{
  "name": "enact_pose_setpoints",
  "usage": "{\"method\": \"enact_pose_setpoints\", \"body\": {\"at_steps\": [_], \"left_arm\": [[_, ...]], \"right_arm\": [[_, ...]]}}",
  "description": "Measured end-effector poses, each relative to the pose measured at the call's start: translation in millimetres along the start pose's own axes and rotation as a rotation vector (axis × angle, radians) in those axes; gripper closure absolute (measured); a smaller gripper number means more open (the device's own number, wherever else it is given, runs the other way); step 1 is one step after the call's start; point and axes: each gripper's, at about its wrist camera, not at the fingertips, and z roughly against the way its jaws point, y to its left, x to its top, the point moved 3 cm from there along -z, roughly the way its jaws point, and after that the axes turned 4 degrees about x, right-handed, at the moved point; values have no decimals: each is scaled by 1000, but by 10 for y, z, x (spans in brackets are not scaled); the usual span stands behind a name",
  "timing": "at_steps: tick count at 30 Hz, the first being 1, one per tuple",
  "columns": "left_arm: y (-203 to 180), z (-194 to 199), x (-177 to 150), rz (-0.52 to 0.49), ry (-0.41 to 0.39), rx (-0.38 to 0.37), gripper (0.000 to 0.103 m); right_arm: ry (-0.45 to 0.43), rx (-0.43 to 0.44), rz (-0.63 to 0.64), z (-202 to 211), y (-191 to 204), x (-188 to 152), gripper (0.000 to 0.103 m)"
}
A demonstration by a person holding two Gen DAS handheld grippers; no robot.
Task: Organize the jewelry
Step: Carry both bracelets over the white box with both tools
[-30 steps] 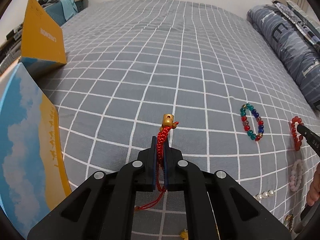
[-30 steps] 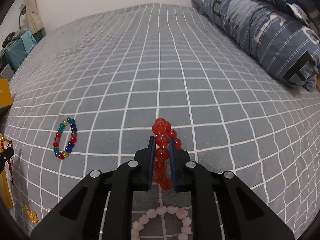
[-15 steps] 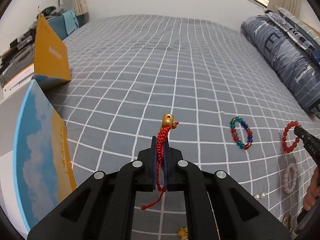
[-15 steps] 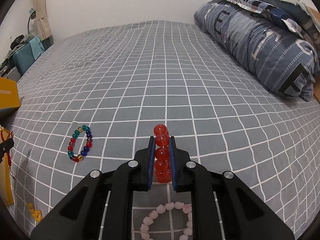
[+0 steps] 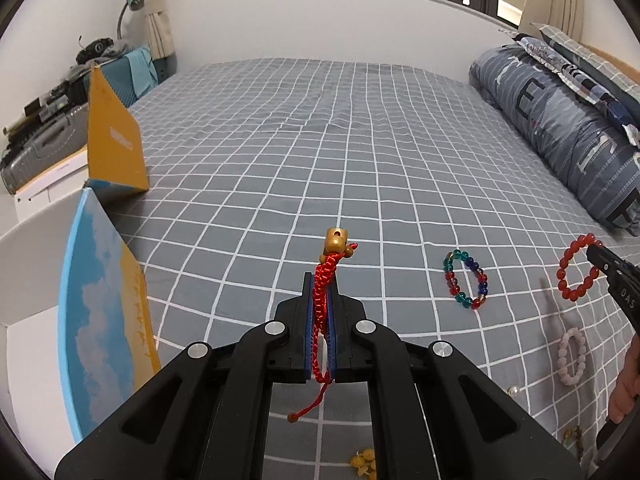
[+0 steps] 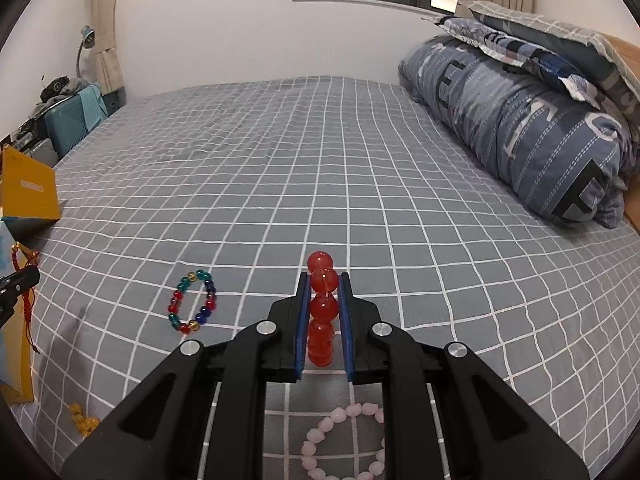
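Note:
My left gripper (image 5: 320,280) is shut on a red braided cord bracelet (image 5: 322,300) with a gold charm (image 5: 335,240), held above the grey checked bed (image 5: 320,140). My right gripper (image 6: 323,280) is shut on a red bead bracelet (image 6: 322,304), also lifted; it shows at the right of the left wrist view (image 5: 576,272). A multicoloured bead bracelet (image 5: 465,280) (image 6: 192,306) and a pink bead bracelet (image 5: 572,356) (image 6: 344,444) lie on the bed. An open box with a blue-and-yellow lid (image 5: 100,320) stands to the left.
A yellow box flap (image 5: 114,148) stands at the far left. A rolled blue duvet (image 6: 520,128) lies along the right. Small yellow beads (image 5: 362,464) (image 6: 84,422) and pearl pieces (image 5: 512,390) lie near the front edge. A bedside shelf with clutter (image 5: 44,136) is beyond the bed.
Both grippers have risen and tilted up, each lifting its bracelet off the bed. The red bead bracelet now hangs free of the sheet. More of the room and window shows.

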Motion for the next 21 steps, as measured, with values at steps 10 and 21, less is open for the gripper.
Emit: {"method": "enact_pose_setpoints", "body": {"at_steps": [10,21], "left_arm": [[123,279,-29,1,-12,12,99],[342,663,-2,31,-28,26,99]], "right_arm": [[-1,-6,14,184,136,2,90],[-7,9,22,461,363,101,90]]}}
